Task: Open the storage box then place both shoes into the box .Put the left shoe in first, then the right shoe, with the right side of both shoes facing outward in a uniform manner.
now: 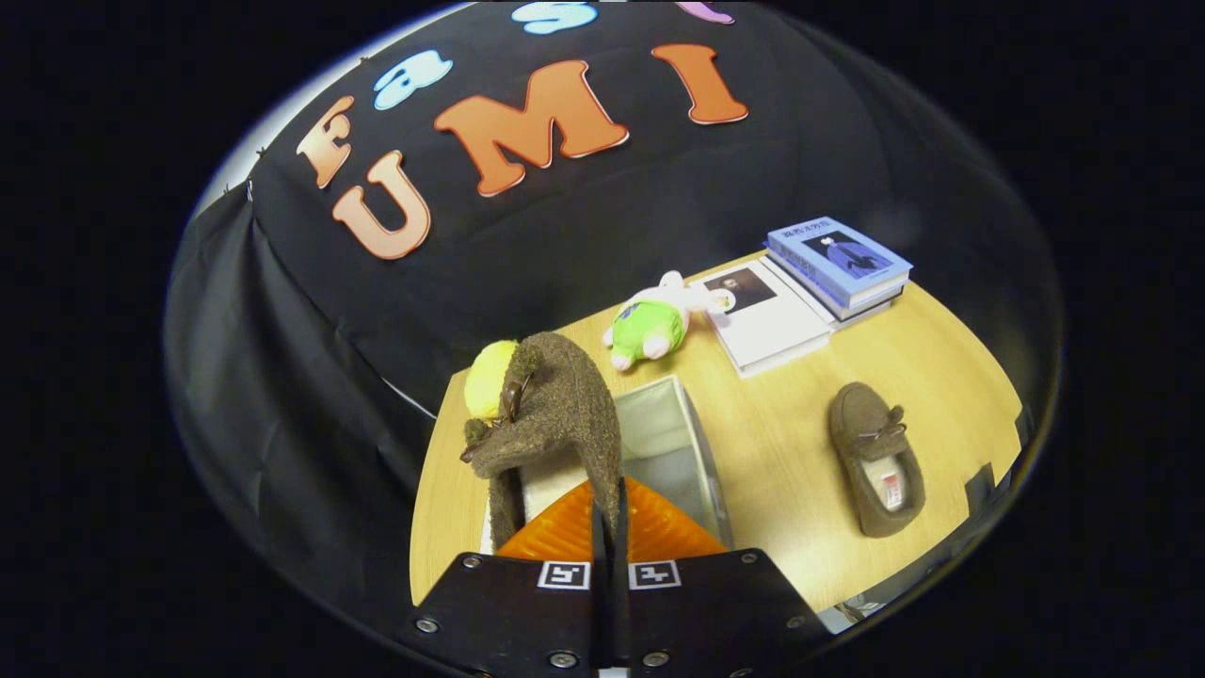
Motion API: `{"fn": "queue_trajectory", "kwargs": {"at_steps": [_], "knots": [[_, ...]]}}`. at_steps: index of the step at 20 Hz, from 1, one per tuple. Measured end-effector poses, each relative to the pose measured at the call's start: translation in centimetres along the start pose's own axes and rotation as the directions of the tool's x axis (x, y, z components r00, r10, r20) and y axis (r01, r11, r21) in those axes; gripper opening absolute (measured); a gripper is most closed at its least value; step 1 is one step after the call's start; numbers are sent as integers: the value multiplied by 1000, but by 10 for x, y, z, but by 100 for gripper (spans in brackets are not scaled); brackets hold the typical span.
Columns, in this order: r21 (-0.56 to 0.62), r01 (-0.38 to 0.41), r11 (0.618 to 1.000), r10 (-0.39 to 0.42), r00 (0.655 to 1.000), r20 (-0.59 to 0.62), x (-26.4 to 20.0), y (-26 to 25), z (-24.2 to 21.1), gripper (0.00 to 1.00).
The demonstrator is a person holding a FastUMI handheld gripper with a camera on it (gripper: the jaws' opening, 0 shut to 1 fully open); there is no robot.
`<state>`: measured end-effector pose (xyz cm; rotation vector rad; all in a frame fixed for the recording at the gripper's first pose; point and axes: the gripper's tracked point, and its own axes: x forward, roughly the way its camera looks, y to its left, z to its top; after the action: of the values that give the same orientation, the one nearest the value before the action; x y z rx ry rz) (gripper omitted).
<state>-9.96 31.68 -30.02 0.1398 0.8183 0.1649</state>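
The gripper [610, 527] jaws pinch a fuzzy brown shoe [551, 424] above the open box [692, 452]; second shoe [875, 461] lies at three o'clock.

No wording can be read. At the lower centre, two square black-and-white code markers [564, 574] sit on the gripper [609, 513], whose fingers pinch the held brown shoe [555, 414]. At the right, the second shoe [877, 459] has a blurred insole tag. On the blue book [838, 259] and the white book [767, 325], the cover print is too small to read.
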Motion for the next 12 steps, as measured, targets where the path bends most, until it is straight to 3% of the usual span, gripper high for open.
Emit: {"fn": "queue_trajectory", "kwargs": {"at_steps": [8, 9, 10, 12], "knots": [[-85, 39, 996, -48, 992, -116, 42, 25, -59, 3], [-94, 14, 996, -26, 991, -131, 44, 31, -64, 3], [-95, -3, 995, -12, 989, -150, 44, 36, -69, 12], [-91, -13, 996, -1, 988, -154, 41, 39, -66, 53]]}}
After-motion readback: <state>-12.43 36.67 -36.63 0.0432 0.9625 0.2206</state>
